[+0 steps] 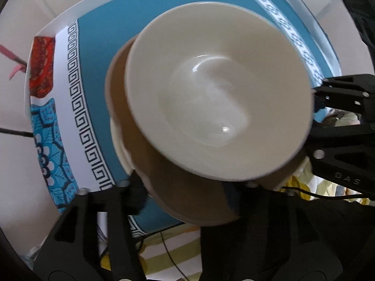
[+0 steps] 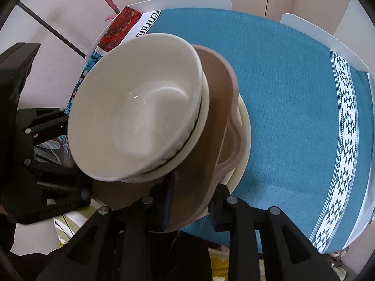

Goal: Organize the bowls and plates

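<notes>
A white bowl [image 1: 218,93] [image 2: 136,117] sits nested in a second white bowl [image 2: 204,107]. Both rest on a brown plate [image 1: 131,126] [image 2: 215,107], which lies on a cream plate [image 1: 117,140] [image 2: 245,126] near the table's edge. The stack looks tilted. My left gripper [image 1: 185,194] points down at the brown plate's near rim, its jaws wide apart and the pads clear of it. My right gripper [image 2: 191,205] straddles the same plate's rim from the other side. Its jaws stand slightly apart and the blue pads do not seem to press.
A blue tablecloth [image 1: 105,53] [image 2: 293,117] with patterned borders covers the table. A red patterned item [image 1: 42,65] [image 2: 119,30] lies at its far corner. Two white chair backs [image 2: 187,1] [image 2: 323,44] stand beyond the table. Black cables [image 1: 168,253] run over the floor below the edge.
</notes>
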`<state>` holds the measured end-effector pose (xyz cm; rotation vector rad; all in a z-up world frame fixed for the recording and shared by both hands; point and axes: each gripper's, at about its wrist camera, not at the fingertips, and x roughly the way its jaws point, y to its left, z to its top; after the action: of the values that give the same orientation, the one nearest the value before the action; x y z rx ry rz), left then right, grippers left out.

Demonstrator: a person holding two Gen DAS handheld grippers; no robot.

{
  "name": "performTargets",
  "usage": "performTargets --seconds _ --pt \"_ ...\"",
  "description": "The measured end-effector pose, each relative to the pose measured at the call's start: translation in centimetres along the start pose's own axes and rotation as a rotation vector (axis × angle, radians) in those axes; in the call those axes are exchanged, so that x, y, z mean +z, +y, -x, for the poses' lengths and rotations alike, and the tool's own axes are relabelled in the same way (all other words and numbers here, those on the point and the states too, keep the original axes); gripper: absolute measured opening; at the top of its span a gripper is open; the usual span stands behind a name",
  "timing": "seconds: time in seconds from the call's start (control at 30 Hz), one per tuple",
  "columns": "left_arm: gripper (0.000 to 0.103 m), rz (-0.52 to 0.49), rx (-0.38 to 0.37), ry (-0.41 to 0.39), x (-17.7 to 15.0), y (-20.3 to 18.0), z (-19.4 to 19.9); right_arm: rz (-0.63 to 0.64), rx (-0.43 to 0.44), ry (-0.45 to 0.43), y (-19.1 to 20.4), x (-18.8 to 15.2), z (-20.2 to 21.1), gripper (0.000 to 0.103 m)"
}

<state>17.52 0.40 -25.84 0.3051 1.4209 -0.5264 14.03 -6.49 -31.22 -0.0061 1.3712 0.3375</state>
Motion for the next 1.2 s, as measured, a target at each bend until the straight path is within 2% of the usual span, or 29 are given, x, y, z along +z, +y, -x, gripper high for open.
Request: performTargets --seconds 0.03,0.1,0.17,0.2,0.23,0.43,0.57,0.7,0.8,0.97,1.03,1.07,1.13,1.2 --pt "0.071 -0.008 0.009 -0.007 0.0 -0.3 0.3 -0.002 0.001 0.003 0.0 0.0 0.1 0.025" --pt "0.076 -0.019 0.027 -0.021 0.0 -0.6 0.9 -0.009 0.003 0.004 0.0 0.1 0.5 0.028" --pt "0.076 -0.014 0.02 -0.018 0.0 -0.5 1.1 -0.015 0.0 0.002 -0.1 0.0 1.0 0.035" --pt "0.076 -0.011 0.016 -0.016 0.1 -0.4 1.2 -0.021 0.001 -0.001 -0.3 -0.3 1.4 0.042" --pt "0.076 -0.007 0.014 -0.019 0.0 -0.3 1.4 -0.026 0.003 -0.003 -0.3 -0.4 1.6 0.043" --pt "0.076 0.014 0.02 -0.041 -1.0 -0.4 3.2 -0.072 0.004 -0.044 -0.7 -1.7 3.8 0.043" --pt "0.076 0.043 0.021 -0.094 -2.3 -0.2 5.9 -0.091 -0.006 -0.108 -0.8 -3.1 6.4 0.043" --pt "0.076 0.079 0.041 -0.167 -3.6 -0.6 8.4 -0.112 -0.02 -0.215 -0.5 -4.8 9.3 0.043" --pt "0.076 0.108 0.039 -0.288 -4.7 -1.4 12.0 -0.117 -0.045 -0.302 -0.2 -5.7 11.9 0.043" --pt "0.076 0.158 0.114 -0.613 -7.1 -3.4 20.5 -0.115 -0.143 -0.533 1.0 -7.4 18.9 0.046" --pt "0.081 0.176 0.13 -0.724 -8.0 -4.1 23.2 -0.117 -0.184 -0.643 1.8 -8.4 22.1 0.066" --pt "0.084 0.187 0.142 -0.79 -8.6 -4.6 24.7 -0.117 -0.197 -0.688 2.3 -8.7 23.3 0.07" --pt "0.102 0.199 0.181 -0.897 -9.6 -5.5 27.0 -0.123 -0.233 -0.797 2.9 -9.9 26.0 0.084" --pt "0.103 0.195 0.23 -0.98 -10.3 -6.0 28.5 -0.131 -0.276 -0.885 3.5 -10.9 28.0 0.092"
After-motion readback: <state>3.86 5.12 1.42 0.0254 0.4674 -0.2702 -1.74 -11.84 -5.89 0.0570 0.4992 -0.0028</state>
